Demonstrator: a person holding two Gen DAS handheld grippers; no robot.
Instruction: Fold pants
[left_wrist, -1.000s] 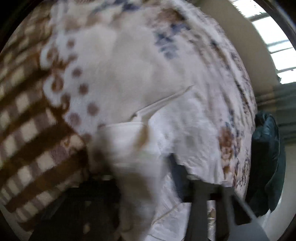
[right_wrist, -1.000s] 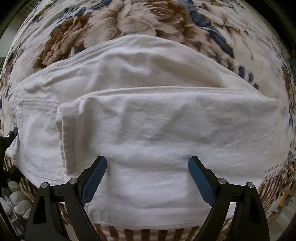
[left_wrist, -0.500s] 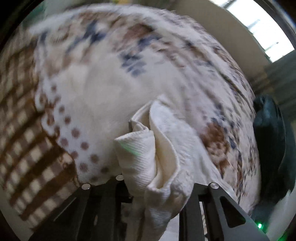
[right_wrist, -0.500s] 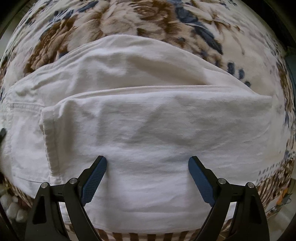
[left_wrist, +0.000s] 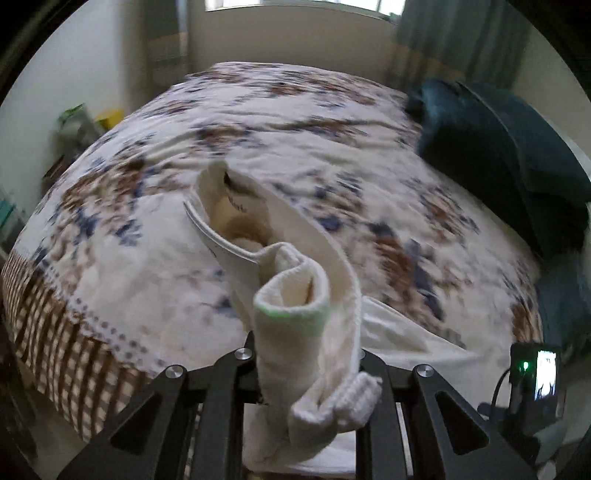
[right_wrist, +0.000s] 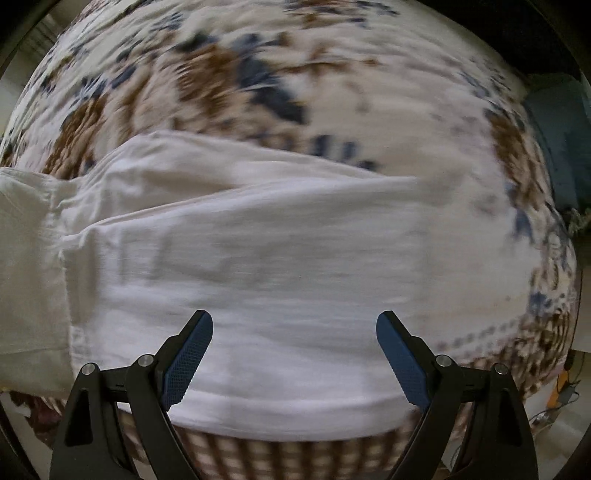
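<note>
White pants (right_wrist: 258, 251) lie folded lengthwise across the near edge of a floral bedspread (right_wrist: 258, 74). My right gripper (right_wrist: 294, 347) is open, its blue pads (right_wrist: 188, 354) spread just above the folded legs, holding nothing. My left gripper (left_wrist: 306, 354) is shut on the waist end of the pants (left_wrist: 295, 295), which is bunched and lifted above the bed; the waistband opening (left_wrist: 240, 218) gapes toward the camera. The fingertips are hidden by the cloth.
The bedspread (left_wrist: 147, 258) has a brown checked border (left_wrist: 55, 332) at the near edge. A dark teal pillow (left_wrist: 498, 155) lies at the far right. A small lit device (left_wrist: 535, 373) sits at the lower right. Walls and a window stand behind the bed.
My left gripper has lifted the bunched waist end and swung up, so the whole bed and room now show. The pants have slid left and lower in the right wrist view.
</note>
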